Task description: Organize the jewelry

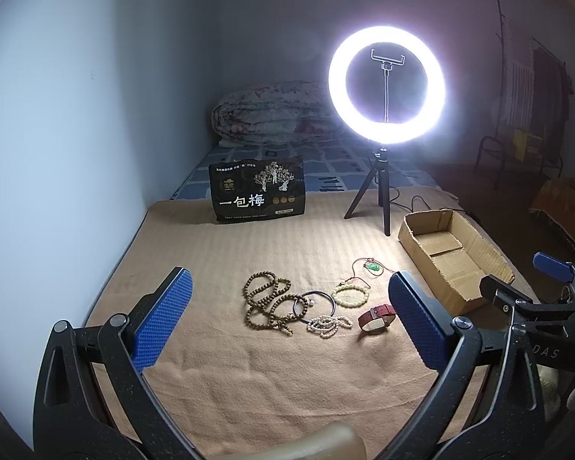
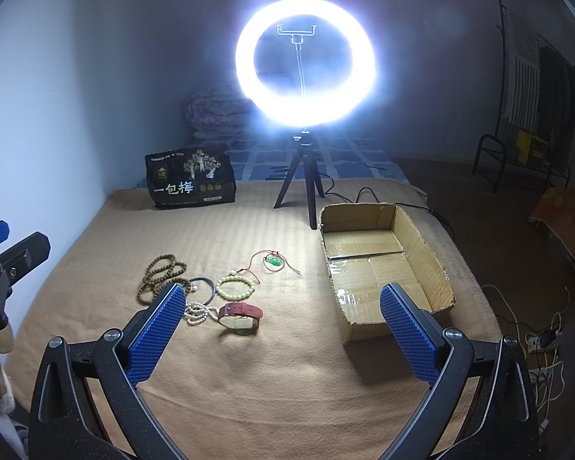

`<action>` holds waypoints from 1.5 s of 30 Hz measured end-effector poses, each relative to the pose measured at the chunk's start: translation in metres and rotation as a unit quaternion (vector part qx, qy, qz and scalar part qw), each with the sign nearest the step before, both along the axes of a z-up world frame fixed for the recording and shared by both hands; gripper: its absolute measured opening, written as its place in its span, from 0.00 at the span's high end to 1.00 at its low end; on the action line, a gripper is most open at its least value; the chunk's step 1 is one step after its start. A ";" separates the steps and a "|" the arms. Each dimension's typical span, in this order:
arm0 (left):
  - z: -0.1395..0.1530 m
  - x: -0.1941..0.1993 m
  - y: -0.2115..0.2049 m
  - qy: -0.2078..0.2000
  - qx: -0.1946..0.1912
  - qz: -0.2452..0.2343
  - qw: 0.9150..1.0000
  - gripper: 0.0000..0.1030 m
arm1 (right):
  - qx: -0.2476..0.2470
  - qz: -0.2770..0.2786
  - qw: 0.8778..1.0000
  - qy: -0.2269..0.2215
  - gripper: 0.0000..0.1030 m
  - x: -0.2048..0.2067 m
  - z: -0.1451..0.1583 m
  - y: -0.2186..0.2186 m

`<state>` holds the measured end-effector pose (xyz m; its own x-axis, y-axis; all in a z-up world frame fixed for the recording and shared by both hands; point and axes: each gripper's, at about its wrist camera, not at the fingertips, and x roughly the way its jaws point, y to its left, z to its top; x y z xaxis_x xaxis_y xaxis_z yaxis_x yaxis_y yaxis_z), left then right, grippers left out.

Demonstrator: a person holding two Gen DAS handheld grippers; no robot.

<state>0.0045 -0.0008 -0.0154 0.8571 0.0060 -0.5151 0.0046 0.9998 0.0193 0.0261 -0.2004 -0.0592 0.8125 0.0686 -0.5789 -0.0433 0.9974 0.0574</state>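
Note:
Jewelry lies in a cluster on the tan blanket (image 1: 272,383): a brown bead strand (image 1: 266,303), a dark bangle (image 1: 315,306), a white pearl strand (image 1: 329,325), a pale bead bracelet (image 1: 351,294), a red-strap watch (image 1: 377,316) and a green pendant on a red cord (image 1: 372,267). An open cardboard box (image 2: 383,268) with nothing inside sits to their right. My left gripper (image 1: 289,306) hovers open just short of the cluster. My right gripper (image 2: 281,312) is open too, with the watch (image 2: 241,316) between its blue pads and the box corner by the right pad.
A lit ring light on a tripod (image 1: 385,84) stands behind the jewelry, its cable (image 2: 364,193) trailing behind the box. A black snack bag (image 1: 257,193) leans at the back left. A wall (image 1: 57,153) runs along the left; a folded quilt (image 1: 268,115) lies further back.

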 end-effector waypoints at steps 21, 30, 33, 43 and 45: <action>0.001 0.000 0.000 0.000 0.000 0.002 1.000 0.00 | -0.001 0.000 1.000 0.000 0.02 0.000 0.000 0.001; 0.001 0.000 0.003 0.000 0.001 0.003 1.000 0.00 | -0.001 -0.001 1.000 0.000 0.02 0.000 -0.001 0.002; 0.001 0.000 0.003 0.000 0.000 0.003 1.000 0.00 | -0.001 0.000 1.000 0.001 0.02 0.000 -0.001 0.001; -0.004 0.002 0.007 0.004 0.002 0.006 1.000 0.00 | 0.000 0.001 1.000 0.002 0.02 -0.002 -0.004 0.000; -0.007 0.003 0.008 0.008 0.001 0.007 1.000 0.00 | 0.001 0.003 1.000 0.004 0.02 -0.001 -0.005 0.000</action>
